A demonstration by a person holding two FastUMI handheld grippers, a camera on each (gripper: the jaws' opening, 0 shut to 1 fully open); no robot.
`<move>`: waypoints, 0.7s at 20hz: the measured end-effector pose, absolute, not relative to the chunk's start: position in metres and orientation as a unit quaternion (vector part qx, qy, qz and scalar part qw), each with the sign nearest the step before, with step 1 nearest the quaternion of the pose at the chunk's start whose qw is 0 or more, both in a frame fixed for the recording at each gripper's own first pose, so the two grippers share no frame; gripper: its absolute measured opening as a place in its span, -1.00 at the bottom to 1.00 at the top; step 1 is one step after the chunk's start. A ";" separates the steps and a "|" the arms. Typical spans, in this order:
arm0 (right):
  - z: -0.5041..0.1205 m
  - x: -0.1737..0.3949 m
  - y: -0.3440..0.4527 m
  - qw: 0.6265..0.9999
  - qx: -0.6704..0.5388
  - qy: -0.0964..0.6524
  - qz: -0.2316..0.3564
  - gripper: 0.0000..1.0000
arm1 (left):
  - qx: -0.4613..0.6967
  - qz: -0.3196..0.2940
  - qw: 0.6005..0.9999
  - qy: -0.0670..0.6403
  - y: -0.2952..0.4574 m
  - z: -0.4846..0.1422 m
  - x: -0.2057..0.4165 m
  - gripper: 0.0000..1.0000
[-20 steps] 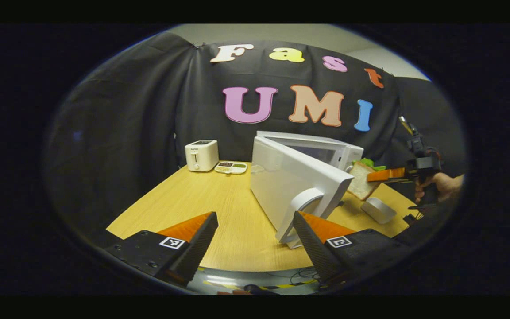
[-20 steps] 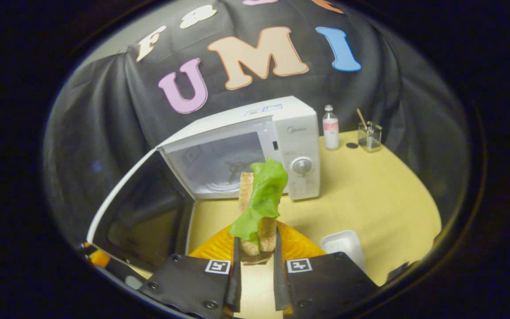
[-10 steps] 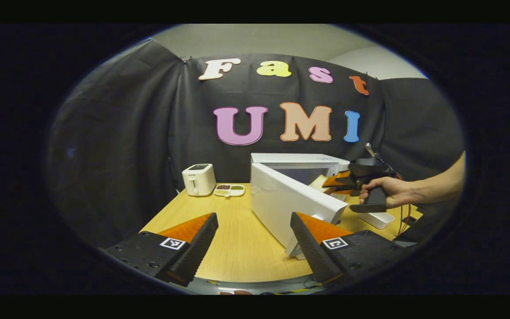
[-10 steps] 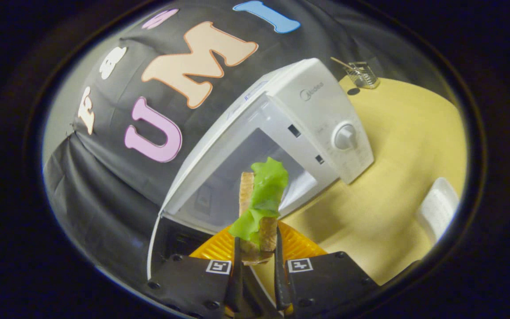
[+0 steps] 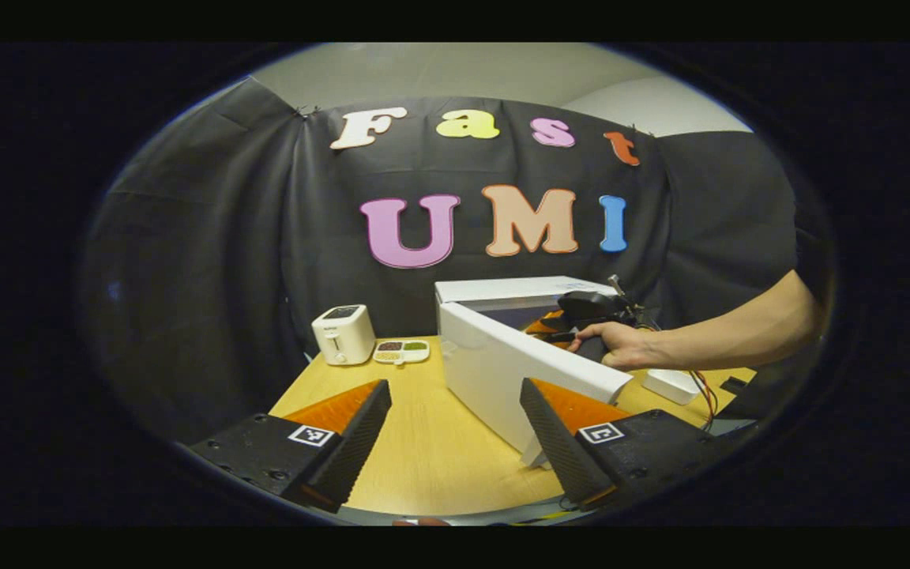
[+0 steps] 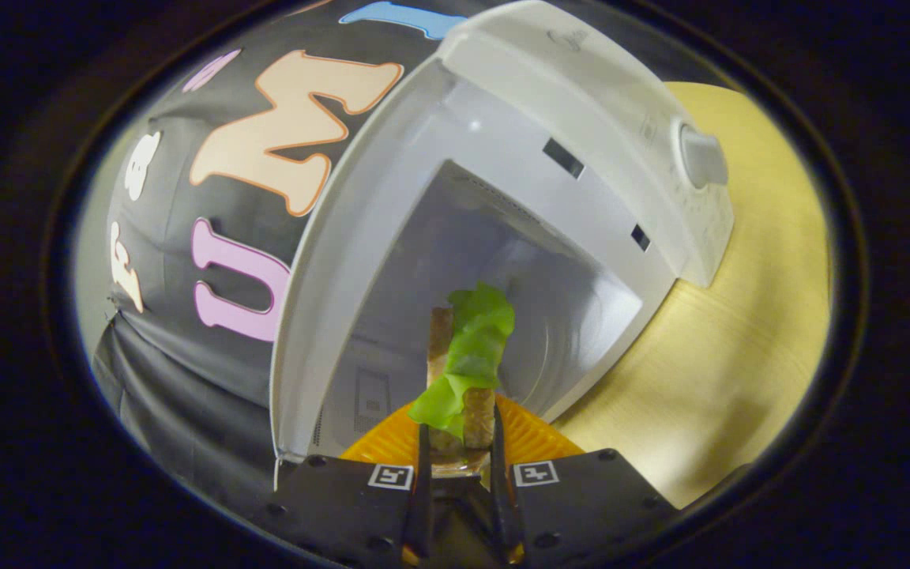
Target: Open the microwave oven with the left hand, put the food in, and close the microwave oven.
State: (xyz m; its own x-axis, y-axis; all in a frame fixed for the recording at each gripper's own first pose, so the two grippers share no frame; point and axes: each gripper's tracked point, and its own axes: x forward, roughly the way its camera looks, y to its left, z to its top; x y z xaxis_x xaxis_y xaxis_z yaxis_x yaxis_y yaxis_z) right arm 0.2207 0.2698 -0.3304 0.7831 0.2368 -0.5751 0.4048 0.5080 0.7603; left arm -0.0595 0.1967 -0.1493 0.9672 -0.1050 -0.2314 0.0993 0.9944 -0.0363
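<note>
Right tool (image 6: 459, 474) pinches the food (image 6: 467, 371), a slice of bread with a green lettuce leaf draped over it, gripped by its lower end so the rest stands up ahead of the fingers and can go in first. In the right gripper view the food sits at the mouth of the microwave oven (image 6: 502, 205), with the pale cavity opening at 12 o'clock beyond it and the control knob (image 6: 704, 158) off at 2 o'clock; the tilt of the oven here suggests the hand is rolled to carry the slice in. Left tool (image 5: 455, 438) hangs back with its fingers spread wide and nothing between them, presumably free because the door (image 5: 518, 371) already stands open, swung out toward it over the counter (image 5: 415, 442). In the left gripper view the person's hand (image 5: 617, 348) reaches in from 3 o'clock behind that door's top edge. Around it stand a white toaster (image 5: 342, 333) and a small dish (image 5: 401, 351) at 10 o'clock, and a white tray (image 5: 672, 385) below the forearm at 3 o'clock. Nothing blocks the cavity; the open door is the one thing the right arm must clear on its way out.
</note>
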 end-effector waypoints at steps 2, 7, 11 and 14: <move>-0.338 0.231 0.271 0.800 0.504 0.318 -0.066 -0.38 | -0.013 -0.043 0.991 0.125 0.206 -0.153 -0.061 0.94; -0.348 0.247 0.270 0.799 0.514 0.303 -0.084 -0.37 | -0.015 -0.024 0.990 0.137 0.220 -0.162 -0.064 0.93; -0.353 0.257 0.271 0.800 0.514 0.291 -0.100 -0.37 | -0.026 -0.017 0.990 0.140 0.221 -0.166 -0.066 0.93; -0.354 0.264 0.270 0.810 0.503 0.283 -0.106 -0.37 | -0.032 -0.013 0.989 0.147 0.220 -0.168 -0.068 0.93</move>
State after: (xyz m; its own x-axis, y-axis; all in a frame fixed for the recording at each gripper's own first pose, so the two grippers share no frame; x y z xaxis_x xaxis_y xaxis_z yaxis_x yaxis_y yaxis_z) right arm 0.2642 0.2701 -0.3538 0.8174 0.1126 -0.5649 0.4564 0.4719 0.7544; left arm -0.0676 0.2199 -0.1679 0.9565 -0.0358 -0.2895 0.0169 0.9976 -0.0677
